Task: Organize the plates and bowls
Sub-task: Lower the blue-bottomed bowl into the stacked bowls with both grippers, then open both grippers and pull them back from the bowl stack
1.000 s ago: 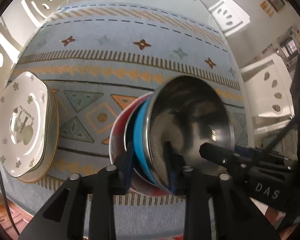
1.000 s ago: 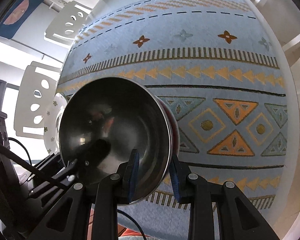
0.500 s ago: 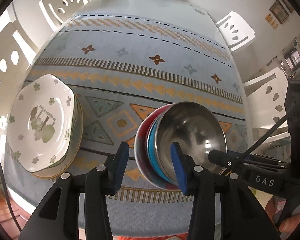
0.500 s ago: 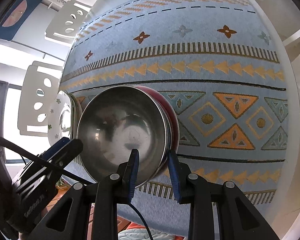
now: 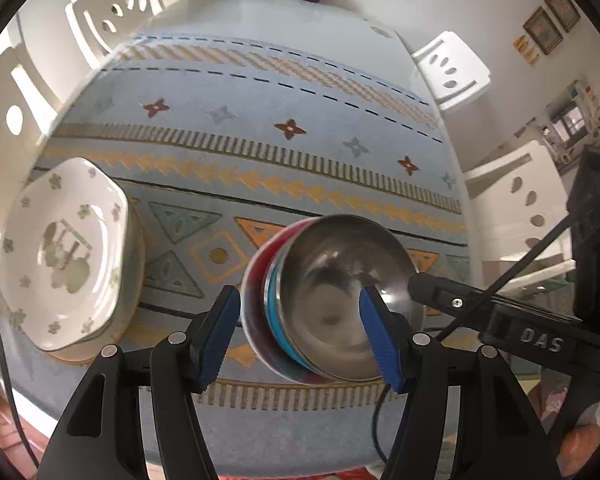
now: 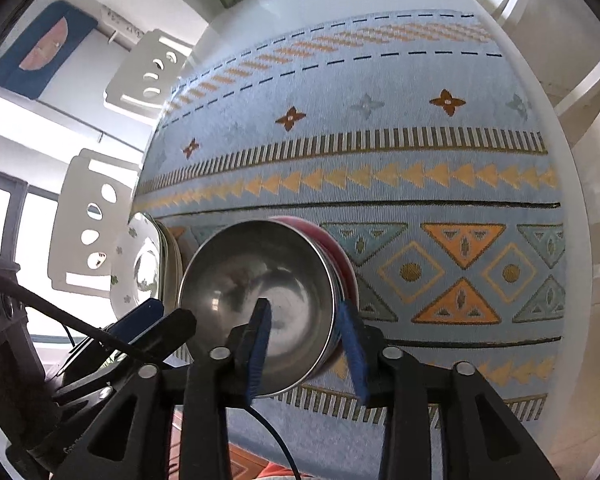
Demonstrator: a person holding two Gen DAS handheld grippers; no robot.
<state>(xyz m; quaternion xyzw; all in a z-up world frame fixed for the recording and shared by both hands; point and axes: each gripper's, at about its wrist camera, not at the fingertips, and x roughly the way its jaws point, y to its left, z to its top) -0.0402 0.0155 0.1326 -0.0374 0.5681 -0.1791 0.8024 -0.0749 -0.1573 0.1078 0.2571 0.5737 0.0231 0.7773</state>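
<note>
Home dining room: clothed table (image 5: 236, 80), white chairs (image 5: 452, 68).

A polished stainless-steel bowl (image 5: 340, 300) is seen, its inside glossy and mirror-like, with blurred reflections. Smooth blue and red bowl walls (image 5: 260, 304) are nested beneath it, in a glossy finish; the material cannot be told. A glazed white ceramic plate with green flower print (image 5: 64, 256) is noted, shiny under the light. A matt woven pale-blue cloth with orange geometric pattern (image 5: 260, 128) is laid over a smooth, faintly glossy white tabletop (image 5: 284, 16). Gripper fingers are matt black plastic; blue ribbed pads (image 6: 354, 354) are fitted.
</note>
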